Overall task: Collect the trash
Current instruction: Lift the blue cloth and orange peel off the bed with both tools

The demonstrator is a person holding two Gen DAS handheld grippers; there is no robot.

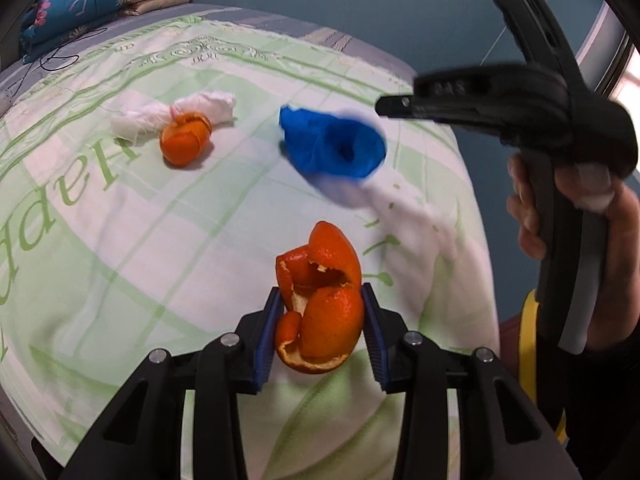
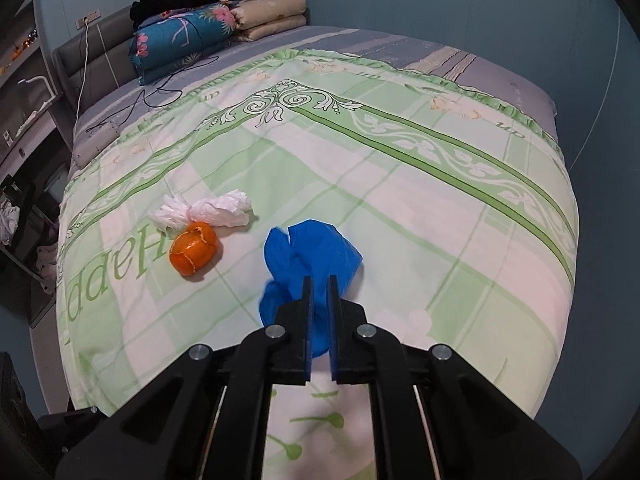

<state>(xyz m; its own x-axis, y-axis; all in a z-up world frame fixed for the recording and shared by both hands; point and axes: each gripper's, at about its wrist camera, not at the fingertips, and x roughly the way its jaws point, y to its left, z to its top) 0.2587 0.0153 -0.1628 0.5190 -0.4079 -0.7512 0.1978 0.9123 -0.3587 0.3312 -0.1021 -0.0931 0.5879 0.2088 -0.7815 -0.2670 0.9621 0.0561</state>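
Note:
My left gripper [image 1: 320,300] is shut on a curled orange peel [image 1: 320,300] and holds it above the bed. My right gripper [image 2: 319,286] is shut on a crumpled blue glove [image 2: 310,256], lifted above the quilt; the glove also shows blurred in the left wrist view [image 1: 332,148], hanging from the right gripper [image 1: 384,106]. A second orange peel [image 2: 194,254] lies on the quilt beside a crumpled white tissue [image 2: 208,212]. Both also show in the left wrist view, the peel [image 1: 185,140] in front of the tissue [image 1: 176,116].
The bed carries a green and white quilt [image 2: 400,208]. Folded blankets [image 2: 216,32] and black cables [image 2: 160,96] lie at the head end. Shelves and clutter [image 2: 24,92] stand left of the bed. A blue wall [image 2: 480,8] is behind.

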